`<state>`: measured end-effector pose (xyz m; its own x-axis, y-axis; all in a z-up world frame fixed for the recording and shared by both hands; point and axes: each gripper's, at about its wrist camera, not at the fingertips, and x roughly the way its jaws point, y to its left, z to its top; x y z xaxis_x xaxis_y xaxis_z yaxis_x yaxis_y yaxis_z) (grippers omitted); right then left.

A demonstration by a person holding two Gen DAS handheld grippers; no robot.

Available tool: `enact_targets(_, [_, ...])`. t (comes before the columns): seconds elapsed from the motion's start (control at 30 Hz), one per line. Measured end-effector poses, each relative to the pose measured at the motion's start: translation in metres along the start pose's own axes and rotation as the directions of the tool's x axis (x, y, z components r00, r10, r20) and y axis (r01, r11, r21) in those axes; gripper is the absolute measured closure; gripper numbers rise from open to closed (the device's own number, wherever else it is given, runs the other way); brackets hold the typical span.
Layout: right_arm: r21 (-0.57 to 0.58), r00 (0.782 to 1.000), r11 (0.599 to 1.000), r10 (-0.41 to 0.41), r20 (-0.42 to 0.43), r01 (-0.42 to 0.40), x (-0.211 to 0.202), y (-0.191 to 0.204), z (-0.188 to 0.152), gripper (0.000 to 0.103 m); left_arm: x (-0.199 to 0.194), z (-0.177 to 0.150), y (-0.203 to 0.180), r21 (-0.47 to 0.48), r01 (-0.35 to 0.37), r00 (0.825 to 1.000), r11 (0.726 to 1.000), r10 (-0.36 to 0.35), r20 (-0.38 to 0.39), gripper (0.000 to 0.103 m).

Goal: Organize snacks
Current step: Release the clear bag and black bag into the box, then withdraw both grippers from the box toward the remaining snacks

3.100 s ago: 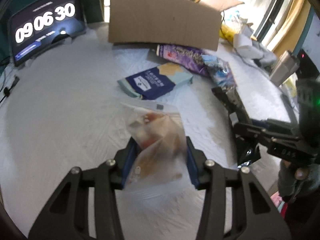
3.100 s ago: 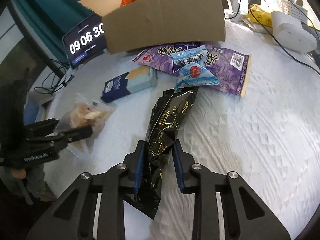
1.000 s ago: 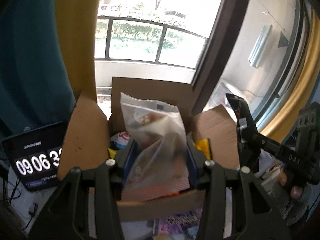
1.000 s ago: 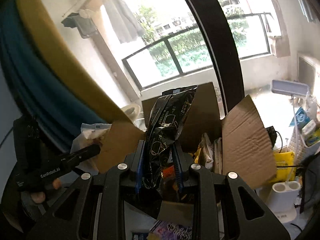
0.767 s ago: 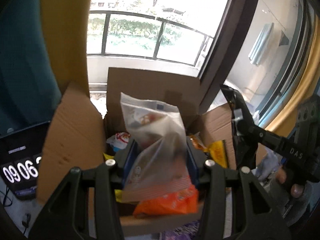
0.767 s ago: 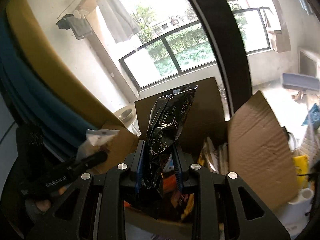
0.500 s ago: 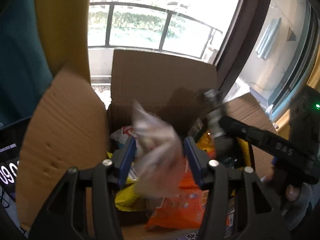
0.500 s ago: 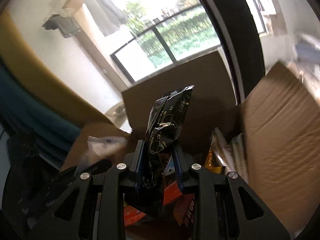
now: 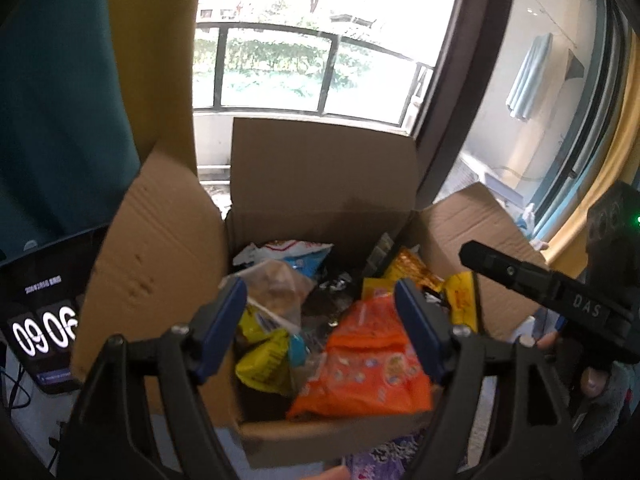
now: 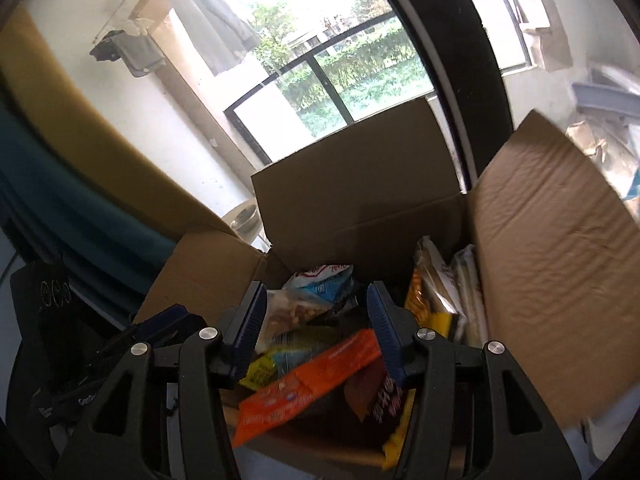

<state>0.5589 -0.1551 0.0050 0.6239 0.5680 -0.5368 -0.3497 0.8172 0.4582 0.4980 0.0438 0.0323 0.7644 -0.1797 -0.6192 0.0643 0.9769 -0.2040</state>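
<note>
From my left wrist camera, the cardboard box (image 9: 320,168) stands ahead with its flaps raised; the clear snack bag (image 9: 276,288) lies inside at the left, the large snack packet (image 9: 368,364) at the near right. A tablet clock (image 9: 40,320) stands left of the box, a window (image 9: 304,40) behind it.

Both wrist views look close down into the open cardboard box (image 9: 320,184), facing the window (image 10: 340,72); both share its snack-filled inside.

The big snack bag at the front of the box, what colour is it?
Orange. The snack bag lies in the cardboard box, clearest in the left wrist view.
</note>
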Motion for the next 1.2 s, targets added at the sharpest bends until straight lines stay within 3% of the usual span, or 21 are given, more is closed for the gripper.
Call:
enact_targets(0.5, [-0.084,0.996,0.993,-0.078,0.040,0.081,-0.073,0.010,-0.040,0.048,-0.047,-0.040,-0.037,0.068,0.019,1.000,0.997,-0.021,0.020,0.026])
enact_targets(0.87, [-0.120,0.986,0.978,-0.168,0.019,0.169,-0.086,0.005,-0.097,0.048,-0.049,-0.094,-0.032,0.085,0.034,0.999,0.996,-0.031,-0.032,0.026])
enact_targets(1.0, [-0.108,0.987,0.982,-0.159,-0.011,0.157,-0.090,0.002,-0.117,0.048,-0.046,-0.118,-0.030,0.103,0.040,0.997,0.994,-0.033,-0.064,0.026])
enact_targets(1.2, [-0.143,0.975,0.969,-0.210,-0.066,0.199,-0.087,-0.005,-0.148,0.048,-0.033,-0.152,-0.026,0.118,0.051,0.990,0.992,-0.035,-0.135,0.026])
